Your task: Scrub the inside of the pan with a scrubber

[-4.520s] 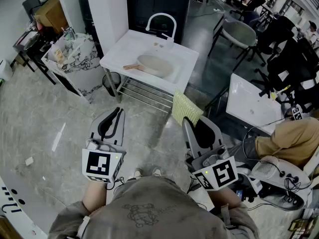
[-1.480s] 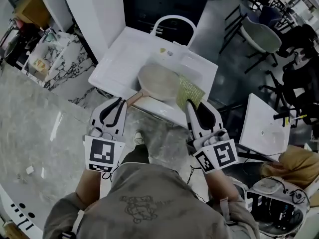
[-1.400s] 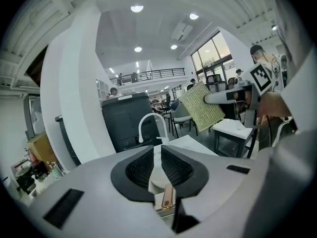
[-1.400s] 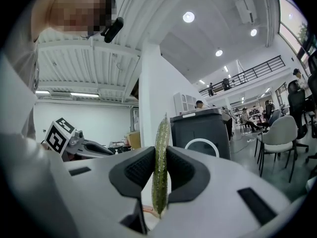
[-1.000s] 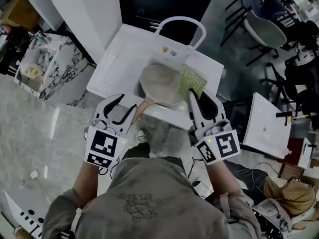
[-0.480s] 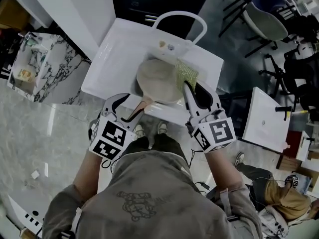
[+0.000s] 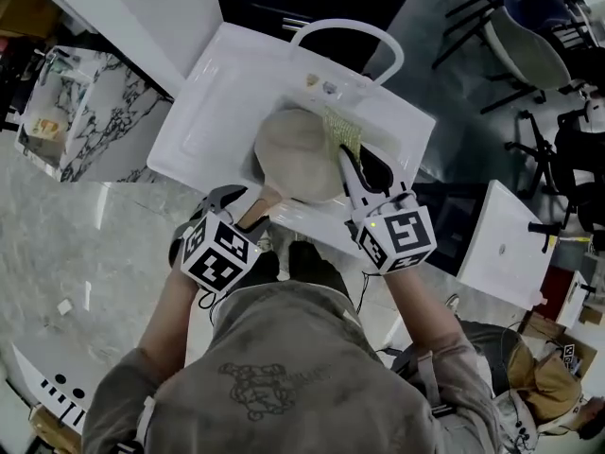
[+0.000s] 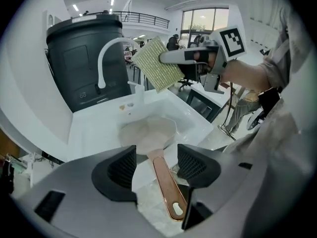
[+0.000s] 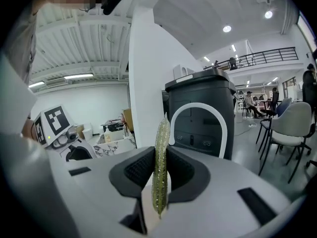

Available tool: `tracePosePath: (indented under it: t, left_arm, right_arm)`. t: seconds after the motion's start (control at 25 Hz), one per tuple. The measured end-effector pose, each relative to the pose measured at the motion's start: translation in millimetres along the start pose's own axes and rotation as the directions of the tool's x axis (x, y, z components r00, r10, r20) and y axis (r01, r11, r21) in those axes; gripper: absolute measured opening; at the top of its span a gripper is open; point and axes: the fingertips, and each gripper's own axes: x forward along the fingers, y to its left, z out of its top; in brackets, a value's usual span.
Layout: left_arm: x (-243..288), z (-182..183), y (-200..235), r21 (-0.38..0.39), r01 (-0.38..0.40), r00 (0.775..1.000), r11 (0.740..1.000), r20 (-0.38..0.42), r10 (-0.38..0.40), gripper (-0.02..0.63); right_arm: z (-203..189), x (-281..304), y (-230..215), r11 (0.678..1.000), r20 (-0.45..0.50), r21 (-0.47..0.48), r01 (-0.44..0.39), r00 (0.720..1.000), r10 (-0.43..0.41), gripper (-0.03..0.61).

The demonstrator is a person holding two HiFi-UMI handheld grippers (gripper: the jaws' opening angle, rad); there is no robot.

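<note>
A beige pan (image 7: pixel 295 154) lies in the white sink (image 7: pixel 213 97), its copper-coloured handle (image 7: pixel 255 208) sticking out over the front edge. My left gripper (image 7: pixel 242 202) points steeply down at that handle. Its jaws have just been opening and now stand wide apart on either side of the handle (image 8: pixel 166 185), with the pads off it. The right gripper (image 7: pixel 346 156) is shut on a yellow-green scrubber (image 7: pixel 340 129), which hangs over the pan's right rim. In the right gripper view the scrubber (image 9: pixel 161 157) stands edge-on between the pads.
A white arched faucet (image 7: pixel 346 32) rises at the sink's back edge, with a black bin (image 8: pixel 83 63) behind it. A marbled cabinet (image 7: pixel 66 112) is at the left and a white tabletop (image 7: pixel 501 244) at the right. Chairs (image 7: pixel 529 26) stand at the far right.
Both grippers have sunk toward the sink. The left gripper's jaws opened and came down around the pan handle. The right gripper carried the scrubber over the pan's right rim.
</note>
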Motion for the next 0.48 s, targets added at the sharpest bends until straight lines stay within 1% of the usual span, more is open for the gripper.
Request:
tracePosePath:
  t: [0.2, 0.36, 0.48]
  left_arm:
    - [24.1, -8.3, 4.3, -0.043, 0.005, 0.997, 0.999, -0.074, -0.009, 0.250]
    - [40.1, -23.4, 3.1, -0.066, 0.033, 0.986, 0.997, -0.162, -0.043, 0.250]
    - [47.9, -32.2, 0.0, -0.094, 0.047, 0.976, 0.994, -0.207, -0.066, 0.250]
  right_arm:
    - [-22.7, 28.0, -25.0, 0.999, -0.045, 0.018, -0.028, 0.999, 0.029, 0.072]
    - [-48.2, 54.0, -42.2, 0.999, -0.090, 0.031, -0.038, 0.995, 0.041, 0.072]
    - [-70.8, 72.6, -53.8, 0.998, -0.129, 0.043, -0.039, 0.991, 0.044, 0.072]
